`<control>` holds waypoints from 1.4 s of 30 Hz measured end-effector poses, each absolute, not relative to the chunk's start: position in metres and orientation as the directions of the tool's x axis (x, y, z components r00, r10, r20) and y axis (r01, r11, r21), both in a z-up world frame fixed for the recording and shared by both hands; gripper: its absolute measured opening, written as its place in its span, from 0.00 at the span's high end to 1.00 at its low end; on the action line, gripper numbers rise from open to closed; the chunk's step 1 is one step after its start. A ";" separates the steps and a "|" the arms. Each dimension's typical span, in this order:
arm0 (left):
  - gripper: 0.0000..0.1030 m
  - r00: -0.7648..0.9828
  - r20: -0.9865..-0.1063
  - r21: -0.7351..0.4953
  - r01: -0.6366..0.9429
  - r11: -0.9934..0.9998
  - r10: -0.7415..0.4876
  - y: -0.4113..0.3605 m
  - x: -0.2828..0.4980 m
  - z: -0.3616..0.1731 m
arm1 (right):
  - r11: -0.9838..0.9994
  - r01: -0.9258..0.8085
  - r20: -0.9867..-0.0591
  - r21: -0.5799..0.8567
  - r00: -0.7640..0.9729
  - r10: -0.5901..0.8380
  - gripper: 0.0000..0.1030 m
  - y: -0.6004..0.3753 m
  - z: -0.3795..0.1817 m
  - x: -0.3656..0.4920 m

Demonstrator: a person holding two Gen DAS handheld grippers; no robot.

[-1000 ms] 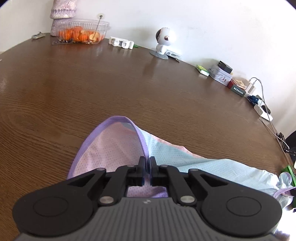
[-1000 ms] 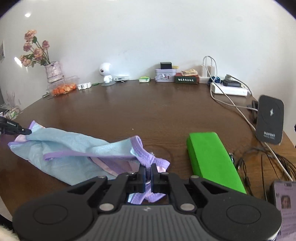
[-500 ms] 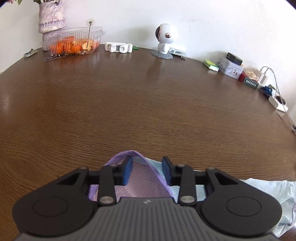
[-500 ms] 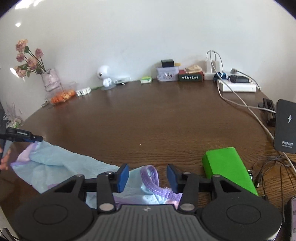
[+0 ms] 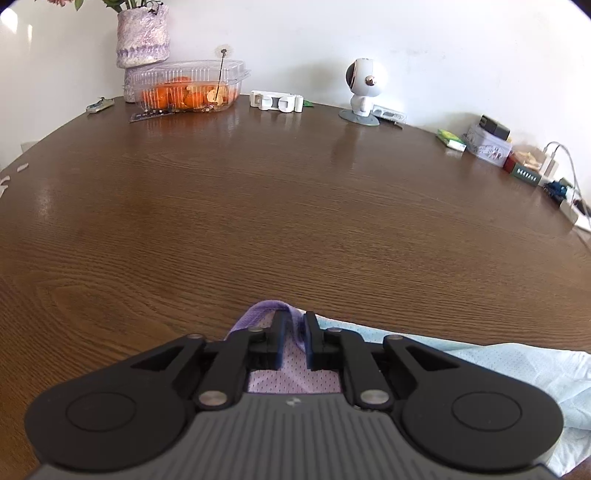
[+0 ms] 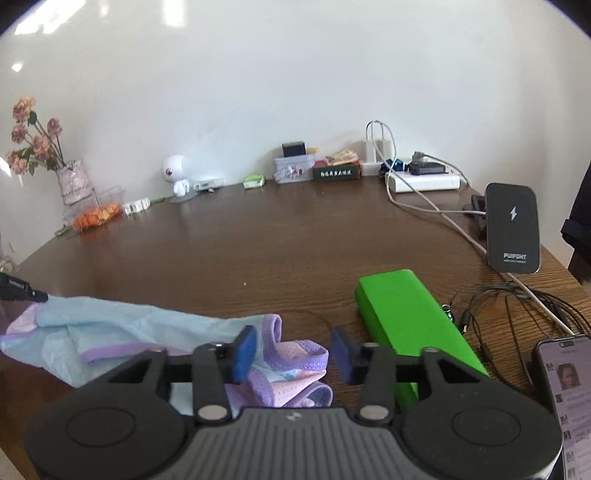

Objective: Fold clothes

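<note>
A small mesh garment, light blue and pink with purple trim, lies on the brown table (image 5: 258,206). In the left wrist view its purple-edged corner (image 5: 267,308) sits under my left gripper (image 5: 294,332), whose jaws stand slightly apart around the trim. In the right wrist view the garment (image 6: 122,328) stretches left, with its bunched purple end (image 6: 291,363) between the wide-open fingers of my right gripper (image 6: 291,352). The left gripper's tip (image 6: 22,290) shows at the garment's far left end.
A green case (image 6: 402,314) lies just right of the right gripper. A black charger stand (image 6: 512,228), cables (image 6: 517,306) and a phone (image 6: 569,398) crowd the right side. An orange-filled plastic box (image 5: 188,90), vase (image 5: 142,33) and white camera (image 5: 364,86) line the far edge.
Both grippers have opened and let go of the garment, which now rests on the table. The right jaws opened wider; the left jaws narrowed again around the trim. Both pulled back slightly.
</note>
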State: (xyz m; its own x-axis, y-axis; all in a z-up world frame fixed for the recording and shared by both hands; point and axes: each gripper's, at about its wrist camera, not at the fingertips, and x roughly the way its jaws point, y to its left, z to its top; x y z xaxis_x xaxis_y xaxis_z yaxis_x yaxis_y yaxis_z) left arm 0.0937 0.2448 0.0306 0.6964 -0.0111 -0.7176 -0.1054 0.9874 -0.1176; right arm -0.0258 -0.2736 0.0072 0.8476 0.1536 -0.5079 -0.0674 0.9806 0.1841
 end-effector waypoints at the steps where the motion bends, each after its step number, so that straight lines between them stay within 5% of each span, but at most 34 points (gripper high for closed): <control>1: 0.86 0.707 -0.707 -0.134 -0.104 0.986 -0.022 0.246 0.089 0.034 | 0.978 -0.061 -0.504 0.198 0.850 0.155 0.47 -0.273 0.008 -0.027; 7: 0.70 0.758 -0.648 -0.153 -0.045 0.987 -0.066 0.233 0.061 0.061 | 0.962 0.046 -0.557 0.270 0.822 0.117 0.49 -0.269 -0.016 -0.018; 11: 0.66 0.767 -0.636 -0.150 -0.016 0.988 -0.084 0.223 0.043 0.067 | 0.976 0.076 -0.547 0.205 0.836 0.050 0.62 -0.262 -0.026 -0.025; 15: 0.65 0.768 -0.633 -0.172 -0.016 0.985 -0.098 0.220 0.029 0.061 | 0.992 0.072 -0.534 0.104 0.845 -0.005 0.87 -0.251 -0.029 -0.029; 18: 0.64 0.775 -0.623 -0.190 -0.023 0.981 -0.102 0.224 0.018 0.060 | 0.997 0.069 -0.539 0.046 0.842 -0.033 0.91 -0.244 -0.014 -0.028; 22: 0.58 0.780 -0.618 -0.202 -0.033 0.979 -0.101 0.228 0.003 0.059 | 0.996 -0.035 -0.475 0.082 0.877 0.070 0.92 -0.219 0.017 -0.026; 31: 0.52 0.773 -0.630 -0.201 -0.067 0.977 -0.077 0.231 -0.021 0.053 | 0.943 -0.307 -0.497 0.127 0.803 0.328 0.90 -0.090 0.013 0.020; 34: 0.50 0.767 -0.639 -0.203 -0.088 0.975 -0.064 0.237 -0.027 0.049 | 0.909 -0.397 -0.523 0.129 0.752 0.402 0.80 -0.065 0.005 0.018; 36: 0.50 0.762 -0.646 -0.204 -0.111 0.973 -0.048 0.241 -0.030 0.046 | 0.886 -0.442 -0.496 0.140 0.743 0.449 0.61 -0.068 0.013 0.004; 38: 0.48 0.758 -0.652 -0.197 -0.138 0.971 -0.025 0.245 -0.031 0.042 | 0.880 -0.453 -0.442 0.145 0.766 0.467 0.55 -0.085 0.026 -0.011; 42: 0.43 0.742 -0.670 -0.162 -0.195 0.967 0.037 0.251 -0.035 0.033 | 0.895 -0.420 -0.410 0.148 0.798 0.442 0.65 -0.130 0.040 -0.021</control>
State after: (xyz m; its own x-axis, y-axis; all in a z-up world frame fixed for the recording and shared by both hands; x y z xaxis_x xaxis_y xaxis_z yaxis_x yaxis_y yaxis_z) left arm -0.0347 0.2509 0.0334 0.7416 0.0373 -0.6699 -0.1950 0.9673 -0.1620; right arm -0.0209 -0.1304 0.0404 0.7979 0.4418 -0.4100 -0.4197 0.8955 0.1482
